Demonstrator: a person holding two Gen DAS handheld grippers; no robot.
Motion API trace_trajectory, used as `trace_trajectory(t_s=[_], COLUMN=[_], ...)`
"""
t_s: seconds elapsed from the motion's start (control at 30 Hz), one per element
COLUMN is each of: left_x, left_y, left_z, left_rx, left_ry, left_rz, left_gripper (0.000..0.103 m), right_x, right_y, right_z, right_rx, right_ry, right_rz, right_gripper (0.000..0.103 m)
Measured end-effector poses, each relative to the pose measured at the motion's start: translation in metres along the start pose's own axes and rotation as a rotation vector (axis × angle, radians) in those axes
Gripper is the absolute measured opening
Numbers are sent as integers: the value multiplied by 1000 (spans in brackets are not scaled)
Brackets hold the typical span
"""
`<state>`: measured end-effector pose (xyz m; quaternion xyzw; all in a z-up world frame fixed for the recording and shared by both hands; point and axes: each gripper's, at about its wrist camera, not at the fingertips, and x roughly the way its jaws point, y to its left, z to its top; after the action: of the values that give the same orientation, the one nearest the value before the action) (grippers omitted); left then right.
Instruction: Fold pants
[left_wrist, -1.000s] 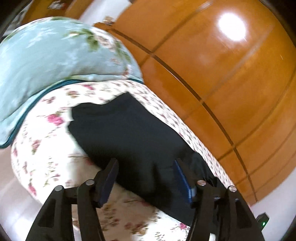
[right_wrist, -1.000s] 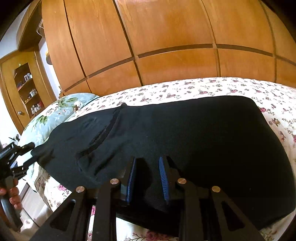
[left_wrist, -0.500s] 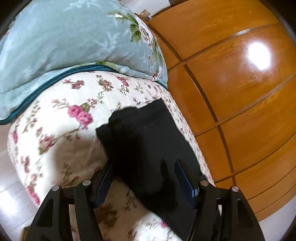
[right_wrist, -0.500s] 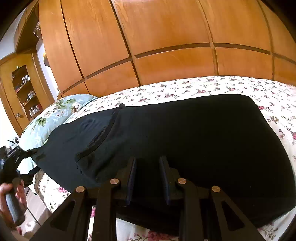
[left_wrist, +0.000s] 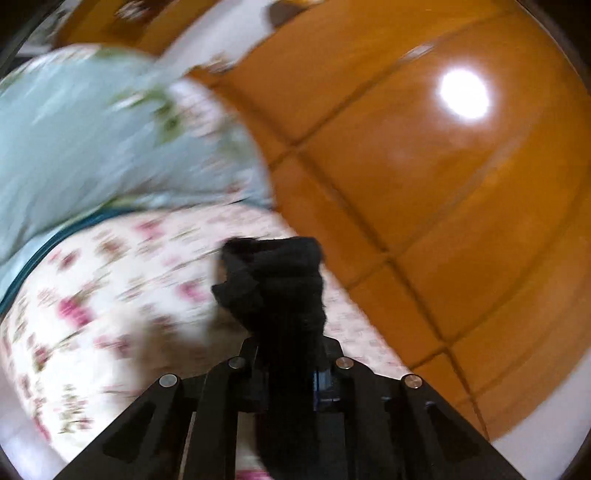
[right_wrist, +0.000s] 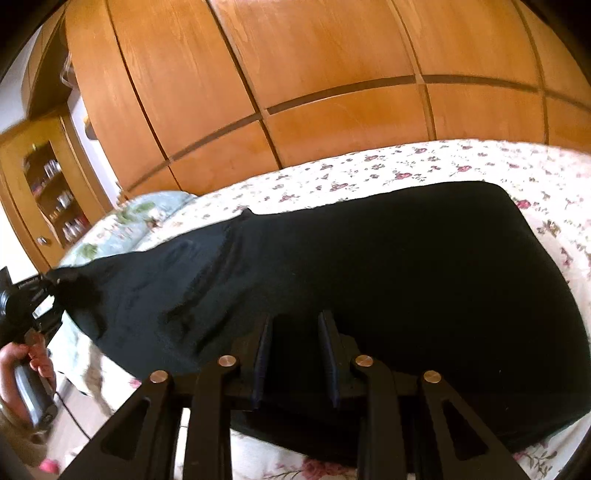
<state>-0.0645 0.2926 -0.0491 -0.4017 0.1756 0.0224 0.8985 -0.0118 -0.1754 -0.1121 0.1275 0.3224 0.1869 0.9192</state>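
Honestly, folding had barely begun: the black pants (right_wrist: 369, 266) lay spread on the floral bed (right_wrist: 480, 158). My left gripper (left_wrist: 286, 354) was closing on one bunched end; my right gripper (right_wrist: 295, 354), jaws opening, straddled the near edge unclamped.

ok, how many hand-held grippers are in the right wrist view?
2. The right hand-held gripper sits bottom centre over the black pants; the left hand-held gripper is at the far left edge, clamping the pants' end.

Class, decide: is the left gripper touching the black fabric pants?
Touching. In the left wrist view, the left gripper is closing on a bunched end of the black fabric pants, with cloth pinched between them.
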Motion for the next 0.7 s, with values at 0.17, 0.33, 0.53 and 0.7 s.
trace_trajectory(t_s=[0.17, 0.33, 0.53, 0.7], left_x=[-8, -5, 19, 42], left_y=[-84, -167, -227, -249], left_z=[-3, -39, -101, -159], left_rx=[199, 401, 525, 601], left_ry=[21, 139, 298, 417], left_rz=[-227, -443, -567, -618], left_gripper=[14, 14, 14, 14], right_x=[-27, -54, -93, -126], right_y=[-12, -31, -76, -108], right_z=[8, 20, 29, 28], right_rx=[85, 132, 280, 385], right_ry=[-52, -101, -180, -250], right_rz=[26, -17, -76, -122], right_gripper=[38, 40, 40, 49])
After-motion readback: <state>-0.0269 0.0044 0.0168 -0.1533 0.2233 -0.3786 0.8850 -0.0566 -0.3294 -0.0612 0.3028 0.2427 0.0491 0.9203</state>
